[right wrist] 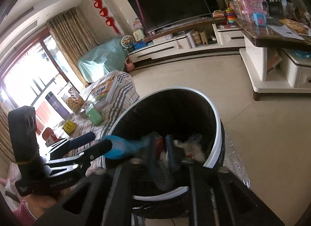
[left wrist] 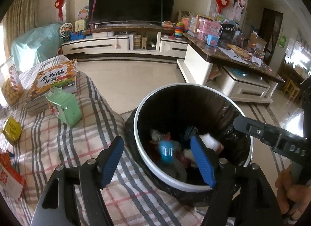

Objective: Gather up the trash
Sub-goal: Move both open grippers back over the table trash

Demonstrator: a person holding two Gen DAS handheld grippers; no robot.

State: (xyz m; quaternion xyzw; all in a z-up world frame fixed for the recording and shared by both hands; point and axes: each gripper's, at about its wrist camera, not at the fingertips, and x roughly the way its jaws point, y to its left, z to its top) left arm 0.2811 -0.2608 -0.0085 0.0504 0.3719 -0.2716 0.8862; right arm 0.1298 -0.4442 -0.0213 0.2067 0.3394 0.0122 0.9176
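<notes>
Trash already fills the bottom of the round bin with a white rim and black liner (left wrist: 140, 148): a blue plastic piece (left wrist: 165, 151), a white crumpled wad (left wrist: 210, 142) and darker scraps, all lying loose inside. Nearest the left camera, the left gripper (left wrist: 158, 164) stands with its blue-padded jaws wide and nothing between them, one pad over the checked cover, the other over the bin's mouth. The right gripper (right wrist: 162, 155) hangs over the same opening; its jaws stand a narrow way apart, blurred, and I cannot tell whether anything is between them.

Beside the bin, the plaid-covered seat (left wrist: 64, 144) carries what looks like litter not yet collected: a crumpled pale green carton (left wrist: 65, 107), a small yellow packet (left wrist: 12, 131) and a red and white wrapper (left wrist: 9, 177). Further along lie a colourful children's book (left wrist: 52, 80) and a clear tub of biscuits (left wrist: 10, 85), which are probably not rubbish.

The risk, as I judge it, is twofold: both grippers crowd one rim, so a careless swing could knock them together or tip the bin, and a hasty reach might seize the book instead of the carton.
</notes>
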